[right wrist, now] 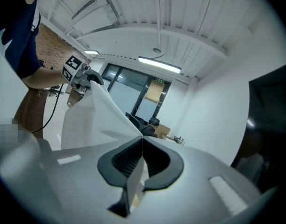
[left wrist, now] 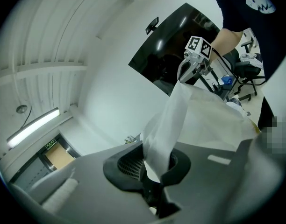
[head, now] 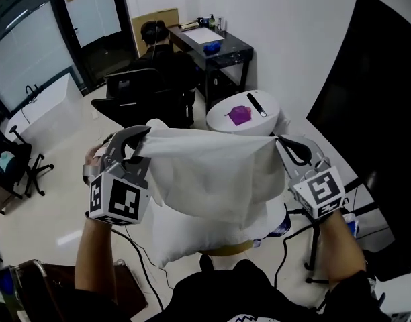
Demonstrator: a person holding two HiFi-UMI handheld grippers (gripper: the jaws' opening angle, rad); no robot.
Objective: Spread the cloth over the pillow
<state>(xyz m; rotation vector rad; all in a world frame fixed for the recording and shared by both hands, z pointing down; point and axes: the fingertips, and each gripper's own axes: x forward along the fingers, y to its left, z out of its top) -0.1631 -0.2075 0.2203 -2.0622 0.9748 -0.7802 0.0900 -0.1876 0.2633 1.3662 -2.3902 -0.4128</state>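
Note:
A white cloth (head: 212, 173) hangs stretched between my two grippers at chest height. My left gripper (head: 140, 138) is shut on its left top corner and my right gripper (head: 284, 145) on its right top corner. A white pillow (head: 185, 240) lies below and partly behind the cloth, mostly hidden by it. In the left gripper view the cloth (left wrist: 180, 120) runs from the shut jaws of the left gripper (left wrist: 154, 164) across to the right gripper (left wrist: 186, 71). In the right gripper view the cloth (right wrist: 96, 120) leaves the right gripper (right wrist: 142, 139) toward the left gripper (right wrist: 87, 78).
A round white table (head: 219, 119) with a purple object (head: 240, 115) and a black bar stands beyond the cloth. A person (head: 158, 52) sits by a black desk (head: 222, 49). A black panel (head: 380, 113) is at the right, an office chair (head: 24, 163) at the left. Cables run on the floor.

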